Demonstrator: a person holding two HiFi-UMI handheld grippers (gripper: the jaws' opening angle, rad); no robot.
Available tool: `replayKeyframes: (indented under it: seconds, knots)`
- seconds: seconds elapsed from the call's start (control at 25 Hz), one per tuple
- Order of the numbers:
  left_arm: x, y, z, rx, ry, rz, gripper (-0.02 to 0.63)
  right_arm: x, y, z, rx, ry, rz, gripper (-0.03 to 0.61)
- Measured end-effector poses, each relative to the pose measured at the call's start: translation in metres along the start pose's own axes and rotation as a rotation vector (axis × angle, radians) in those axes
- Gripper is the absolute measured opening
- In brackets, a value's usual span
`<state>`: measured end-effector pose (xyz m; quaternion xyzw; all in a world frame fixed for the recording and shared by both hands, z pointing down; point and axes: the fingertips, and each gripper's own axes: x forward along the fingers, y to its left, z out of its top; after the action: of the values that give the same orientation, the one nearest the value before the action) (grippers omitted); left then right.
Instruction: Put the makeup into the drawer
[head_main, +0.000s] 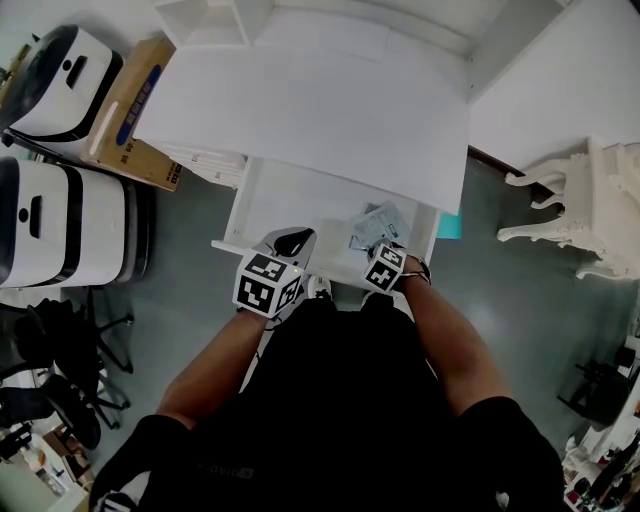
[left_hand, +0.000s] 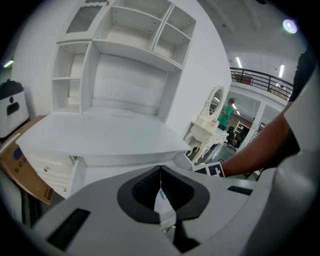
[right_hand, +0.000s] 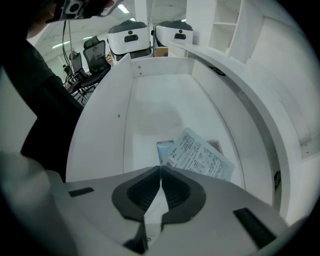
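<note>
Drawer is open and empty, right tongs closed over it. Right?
Not empty. Printed packets lie in the open drawer, as the right gripper view shows. The rest holds: the right tongs are closed over it.

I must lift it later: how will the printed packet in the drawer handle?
The printed packet looks thin and flat, so probably light and floppy. It lies partly over a light-blue packet in the drawer, so a push would likely slide it, not roll it.
</note>
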<state>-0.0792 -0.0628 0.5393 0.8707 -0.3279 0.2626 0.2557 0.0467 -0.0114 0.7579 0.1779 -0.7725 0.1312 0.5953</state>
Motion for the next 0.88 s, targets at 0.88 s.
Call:
replayKeyframes:
  seconds: [0.88]
  knots:
    - [-0.004, -0.005, 0.006, 0.031, -0.017, -0.064, 0.011, -0.026, 0.003, 0.006, 0.182, -0.054, 0.014, 0.034]
